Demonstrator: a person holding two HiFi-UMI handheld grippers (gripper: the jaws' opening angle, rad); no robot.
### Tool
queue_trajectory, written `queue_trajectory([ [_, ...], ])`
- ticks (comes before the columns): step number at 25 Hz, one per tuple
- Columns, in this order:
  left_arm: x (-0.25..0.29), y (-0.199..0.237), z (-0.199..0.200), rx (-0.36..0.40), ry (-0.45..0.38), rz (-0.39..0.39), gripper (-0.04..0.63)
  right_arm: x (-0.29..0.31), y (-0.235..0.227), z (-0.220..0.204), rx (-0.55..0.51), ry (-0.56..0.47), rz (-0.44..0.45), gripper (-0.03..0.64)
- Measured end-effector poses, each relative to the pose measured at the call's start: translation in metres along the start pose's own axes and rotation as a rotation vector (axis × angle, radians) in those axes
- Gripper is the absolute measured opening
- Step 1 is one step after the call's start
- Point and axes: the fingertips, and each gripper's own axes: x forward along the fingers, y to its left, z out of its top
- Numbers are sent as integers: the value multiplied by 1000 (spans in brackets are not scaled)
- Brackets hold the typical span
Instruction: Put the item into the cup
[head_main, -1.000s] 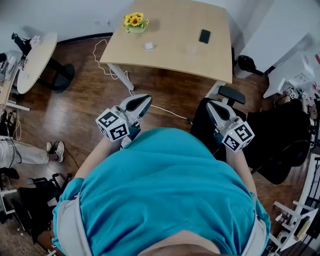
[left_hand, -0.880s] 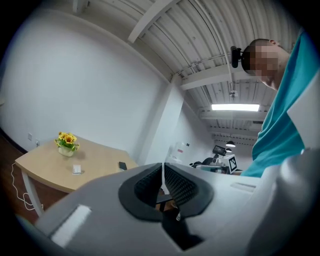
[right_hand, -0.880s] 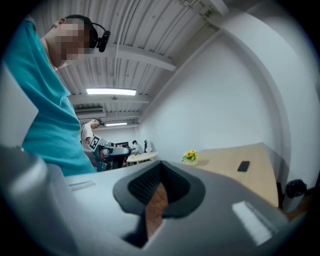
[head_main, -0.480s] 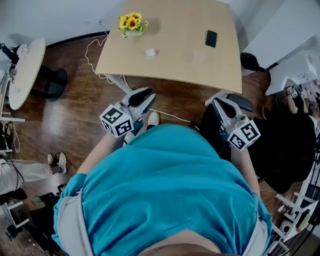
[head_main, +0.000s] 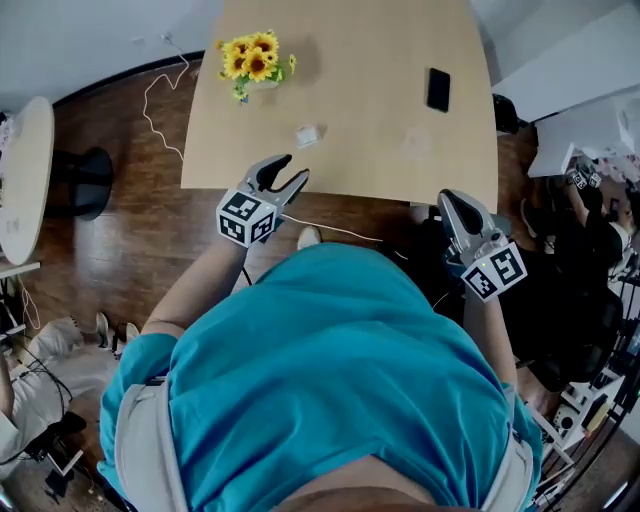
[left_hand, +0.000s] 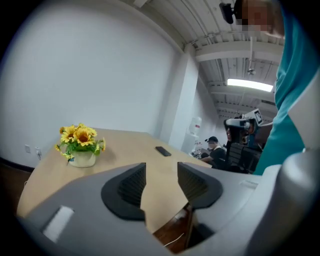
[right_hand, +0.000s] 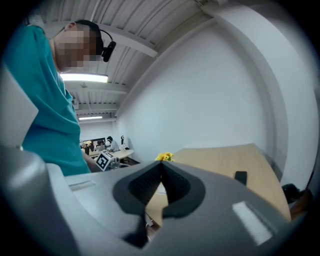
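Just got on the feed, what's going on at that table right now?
A person in a teal shirt stands at the wooden table with a claw in each hand. The left claw is over the near edge; its jaws are opening with nothing between them. The right claw is shut and empty by the near right corner. A small white item, a sunflower pot, a black phone and a faint clear shape, possibly the cup, sit untouched.

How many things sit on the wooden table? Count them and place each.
4: sunflower pot at the far left; small white item nearer, mid-left; black phone far right; a faint clear cup near right, hard to make out.
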Motion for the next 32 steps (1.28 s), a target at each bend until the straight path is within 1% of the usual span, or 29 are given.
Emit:
queue_trajectory([
  [1,8,12,-7,-14,25,20,180,2,-7,-1,9,10,-6,2],
  [5,50,58,-36,-112,121,106,225,5,-45,0,33,22,-9,2],
  [6,62,69,-45,-119,153,131,244,6,-56,-1,35,22,-2,2],
  [9,88,92,-70,-95,259,212,247,2,-85,-12,43,41,37,2],
  [10,93,96,-77,-97,284,238,250,2,-94,-17,43,51,53,2],
  [11,97,100,-81,-114,297,265,252,3,-105,-21,39,61,68,2],
  [13,105,107,-84,-175,294,315,252,9,-127,-27,26,77,89,2],
  [15,112,110,-88,-211,298,346,252,15,-146,-34,21,88,96,2],
  [17,117,111,-96,-211,324,355,252,19,-157,-40,24,95,93,2],
  [23,124,118,-115,-235,365,332,250,26,-168,-51,42,111,46,2],
  [27,131,127,-119,-226,366,312,250,30,-167,-57,52,126,15,2],
  [28,132,128,-118,-211,365,306,240,30,-165,-59,53,130,10,2],
  [30,133,126,-116,-162,367,292,174,31,-162,-62,54,136,2,2],
  [32,134,122,-113,-119,372,277,129,31,-163,-63,58,136,-6,2],
])
